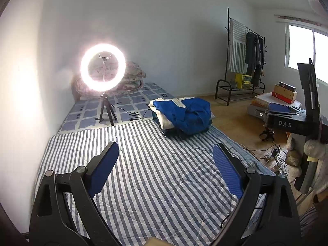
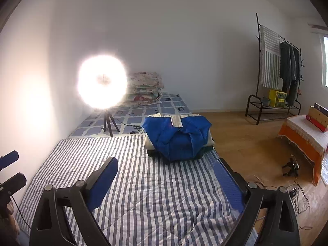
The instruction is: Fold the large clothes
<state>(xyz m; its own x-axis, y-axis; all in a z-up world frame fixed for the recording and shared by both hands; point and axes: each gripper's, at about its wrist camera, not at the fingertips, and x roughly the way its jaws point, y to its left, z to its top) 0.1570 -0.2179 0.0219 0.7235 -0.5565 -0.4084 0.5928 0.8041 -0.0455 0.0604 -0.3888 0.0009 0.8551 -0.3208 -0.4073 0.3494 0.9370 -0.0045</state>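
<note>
On the striped quilt [image 1: 155,174] covering the bed, we see the folded blue-and-white garment [image 2: 178,137] atop a clothes pile, well ahead of our left hand-held gripper [image 1: 166,153] and right hand-held gripper [image 2: 166,168], both spread wide, holding nothing.

Readable only: white letters "DAS" printed across the flat black plastic body of the right gripper [image 1: 285,124], seen from the left wrist. Yellow box's print too small to read.
</note>
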